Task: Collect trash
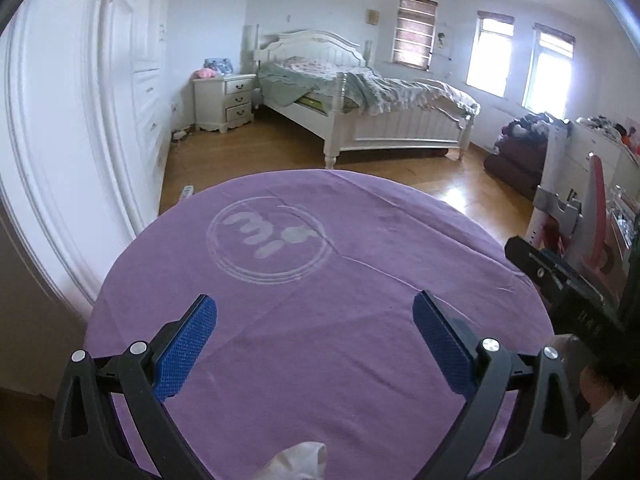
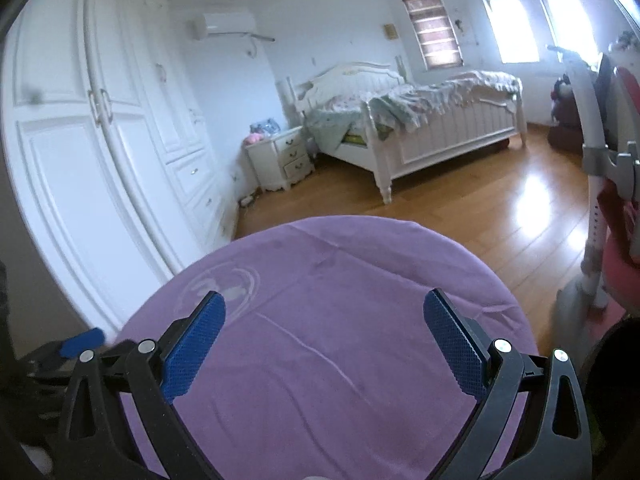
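This is looking like a bedroom in a home: a white bed (image 1: 360, 96) is lying unmade with rumpled covers, a nightstand (image 1: 224, 102) is standing beside it, built-in white wardrobes (image 2: 100, 140) are lining one wall, and daylight is coming through windows (image 1: 486, 56) onto a wooden floor (image 2: 460, 216).

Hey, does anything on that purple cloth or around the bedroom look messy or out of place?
One thing on the purple cloth: a crumpled white scrap lies at its near edge, the only loose item there. Beyond it, the bed is unmade, its blanket rumpled and hanging over the footboard. Nothing looks spilled or broken.
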`<action>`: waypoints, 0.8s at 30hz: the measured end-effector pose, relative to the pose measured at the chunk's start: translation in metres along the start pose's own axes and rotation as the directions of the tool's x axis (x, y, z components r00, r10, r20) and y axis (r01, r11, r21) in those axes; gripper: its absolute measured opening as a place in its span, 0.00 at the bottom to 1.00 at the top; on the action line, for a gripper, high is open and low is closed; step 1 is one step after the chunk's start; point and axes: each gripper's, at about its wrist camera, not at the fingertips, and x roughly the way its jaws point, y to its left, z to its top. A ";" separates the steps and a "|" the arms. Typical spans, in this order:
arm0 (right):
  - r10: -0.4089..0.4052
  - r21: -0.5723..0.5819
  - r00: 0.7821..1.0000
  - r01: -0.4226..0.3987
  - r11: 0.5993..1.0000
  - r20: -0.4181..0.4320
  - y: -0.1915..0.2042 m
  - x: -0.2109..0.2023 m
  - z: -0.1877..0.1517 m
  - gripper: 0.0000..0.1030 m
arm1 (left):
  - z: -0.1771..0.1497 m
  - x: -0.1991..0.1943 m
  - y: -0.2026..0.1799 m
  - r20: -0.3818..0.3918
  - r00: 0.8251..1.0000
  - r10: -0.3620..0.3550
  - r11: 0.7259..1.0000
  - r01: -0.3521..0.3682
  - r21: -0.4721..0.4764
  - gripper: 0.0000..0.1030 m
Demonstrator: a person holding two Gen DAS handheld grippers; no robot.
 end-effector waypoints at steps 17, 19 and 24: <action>-0.023 -0.078 0.998 0.029 0.997 0.065 0.004 0.003 -0.017 0.95 | -0.008 0.014 0.017 0.007 0.999 0.032 0.998 -0.032 -0.046 0.95; -0.024 -0.070 0.997 0.029 0.997 0.068 0.002 0.001 -0.017 0.95 | -0.009 0.016 0.017 0.007 0.999 0.036 0.998 -0.036 -0.044 0.95; -0.027 -0.058 0.997 0.031 0.998 0.070 0.001 -0.001 -0.018 0.95 | -0.016 0.020 0.019 0.018 0.998 0.053 0.998 -0.052 -0.038 0.95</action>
